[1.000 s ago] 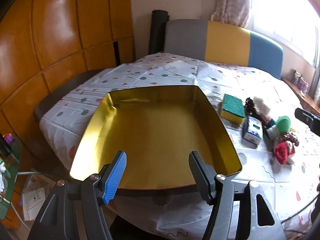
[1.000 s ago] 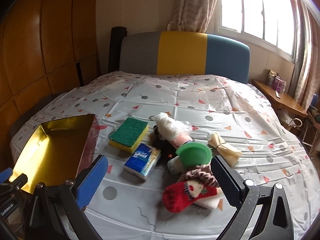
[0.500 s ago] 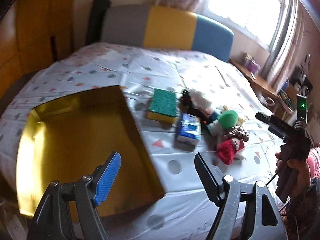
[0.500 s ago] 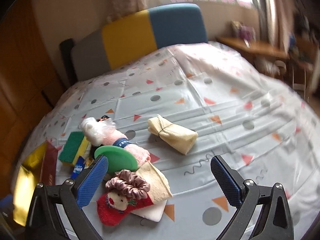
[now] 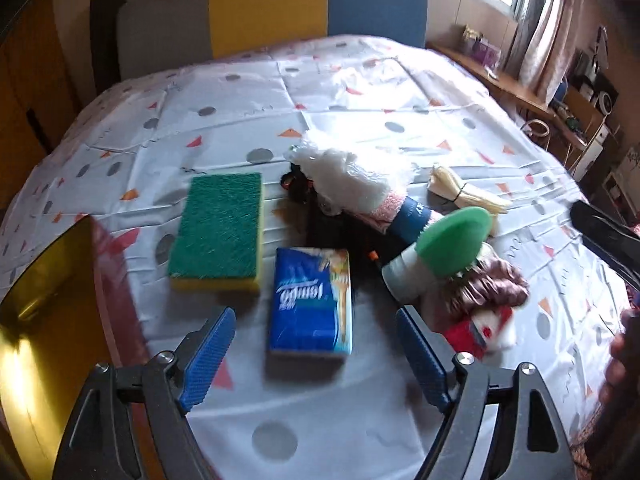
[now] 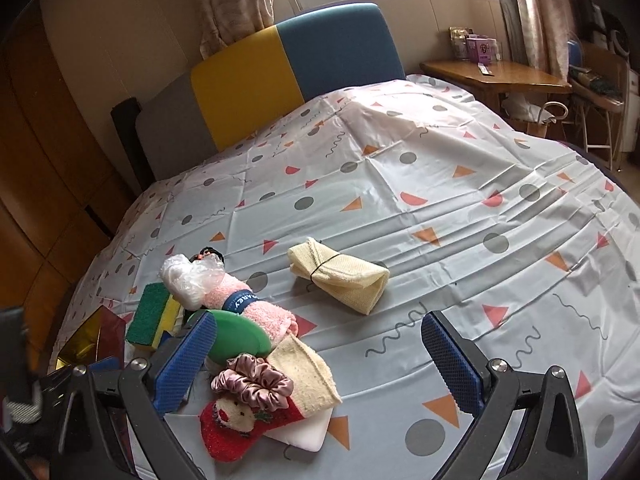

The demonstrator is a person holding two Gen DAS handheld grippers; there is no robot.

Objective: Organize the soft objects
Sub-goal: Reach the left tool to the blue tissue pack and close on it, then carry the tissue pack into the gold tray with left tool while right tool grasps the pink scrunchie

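The left gripper [image 5: 316,364] is held with jaws apart over the blue rectangular tissue pack [image 5: 311,303] on the patterned bed sheet [image 6: 460,216]. The right gripper [image 6: 320,364], jaws apart, is aimed at the rolled cream cloth [image 6: 339,275] at 12 o'clock.

Your left gripper [image 5: 316,354] hangs with jaws spread wide, empty, above the blue tissue pack [image 5: 311,304]. Green sponge [image 5: 218,230] lies just beside the pack, left of it. Gold tray [image 5: 44,316] sits at far left. Green lid [image 5: 454,240] and red sock [image 5: 478,330] lie right.
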